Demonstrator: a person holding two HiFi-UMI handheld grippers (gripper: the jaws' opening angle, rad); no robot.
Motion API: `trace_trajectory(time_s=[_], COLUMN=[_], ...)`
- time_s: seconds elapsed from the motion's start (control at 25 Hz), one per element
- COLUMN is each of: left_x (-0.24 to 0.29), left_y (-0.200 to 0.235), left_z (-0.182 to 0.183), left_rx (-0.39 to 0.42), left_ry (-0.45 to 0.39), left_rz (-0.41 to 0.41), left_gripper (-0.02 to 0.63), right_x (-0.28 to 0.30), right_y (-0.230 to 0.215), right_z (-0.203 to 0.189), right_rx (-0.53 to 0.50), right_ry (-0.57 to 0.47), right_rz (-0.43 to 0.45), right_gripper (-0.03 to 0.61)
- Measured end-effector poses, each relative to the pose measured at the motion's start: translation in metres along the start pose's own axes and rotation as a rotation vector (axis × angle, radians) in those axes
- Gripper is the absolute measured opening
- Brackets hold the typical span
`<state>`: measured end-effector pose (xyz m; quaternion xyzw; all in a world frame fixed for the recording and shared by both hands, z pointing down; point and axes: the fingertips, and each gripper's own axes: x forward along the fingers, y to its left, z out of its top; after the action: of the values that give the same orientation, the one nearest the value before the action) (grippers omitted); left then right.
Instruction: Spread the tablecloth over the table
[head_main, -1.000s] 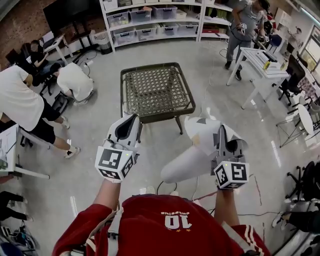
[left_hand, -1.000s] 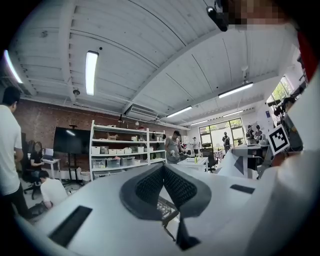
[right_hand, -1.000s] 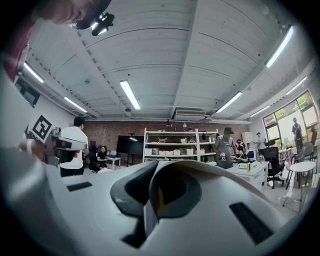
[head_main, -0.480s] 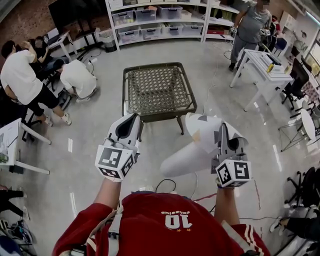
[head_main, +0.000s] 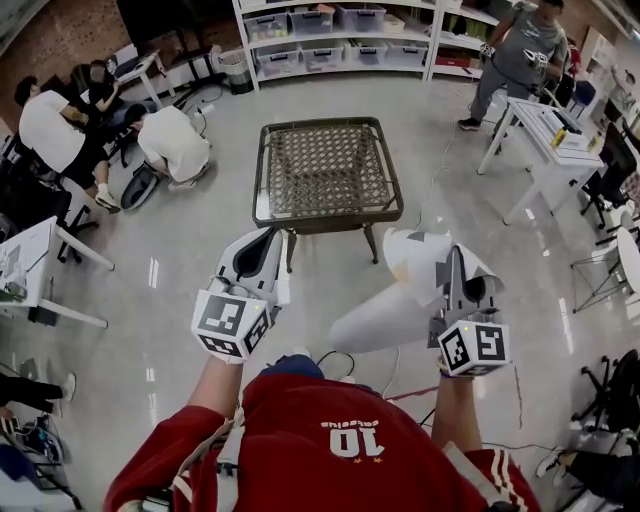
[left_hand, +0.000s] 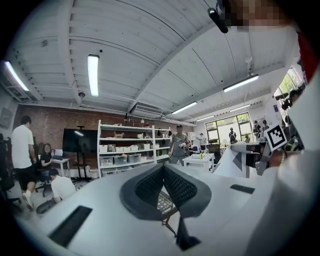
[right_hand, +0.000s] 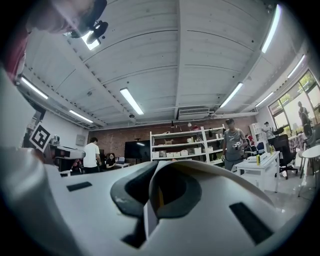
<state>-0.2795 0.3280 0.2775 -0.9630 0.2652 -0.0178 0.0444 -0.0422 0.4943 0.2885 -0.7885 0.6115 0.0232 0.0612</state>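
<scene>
Head view shows the tablecloth (head_main: 392, 302) off the table, carried in the air at my right side. It is a white cloth with grey triangles, bunched into a loose roll that hangs back from my right gripper (head_main: 455, 256) toward my body, above the glossy grey floor (head_main: 130, 330). In the right gripper view the jaws are pinched together on a fold of it: a narrow white edge runs down between the dark pads, and the rest of the cloth curls up and over the right-hand jaw.

My left gripper (head_main: 267, 236) is level with the right one and well apart from it. It touches none of the cloth. In the left gripper view its ribbed pads meet at the tips with nothing between them, so it is closed and empty.

The table (head_main: 330, 222) stands ahead of both grippers, a low square frame with a woven wicker top, bare, with the cloth nowhere over it. The left gripper sits just short of its near edge; the right gripper is off its near right corner.

Beyond the table a white shelving unit (head_main: 340, 40) holds storage bins. A white desk (head_main: 545, 150) stands to the right, with a person (head_main: 520, 50) beside it. At the left a person in a white shirt (head_main: 175, 145) crouches on the floor, others close by.
</scene>
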Motion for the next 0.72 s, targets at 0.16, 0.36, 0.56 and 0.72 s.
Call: trace_trajectory(time_s=[0.16, 0.36, 0.56, 0.72], left_x=[0.001, 0.022, 0.059, 0.101], left_y=[-0.003, 0.005, 0.025, 0.042], left_z=[0.0, -0.003, -0.016, -0.023], left_rx=[0.009, -0.004, -0.016, -0.03], left_ry=[0.008, 0.004, 0.002, -0.004], left_rz=[-0.003, -0.012, -0.027, -0.046], left_gripper=[0.006, 0.006, 0.006, 0.006], right_x=[-0.002, 0.011, 0.041, 0.07], right_y=[-0.008, -0.016, -0.03, -0.051], right_z=[-0.006, -0.004, -0.006, -0.01], right_rx=[0.001, 0.002, -0.002, -0.026], right_ry=[0.021, 0.009, 0.009, 0.002], right_rz=[-0.019, -0.034, -0.07, -0.119], right_gripper=[0.014, 0.014, 0.014, 0.014])
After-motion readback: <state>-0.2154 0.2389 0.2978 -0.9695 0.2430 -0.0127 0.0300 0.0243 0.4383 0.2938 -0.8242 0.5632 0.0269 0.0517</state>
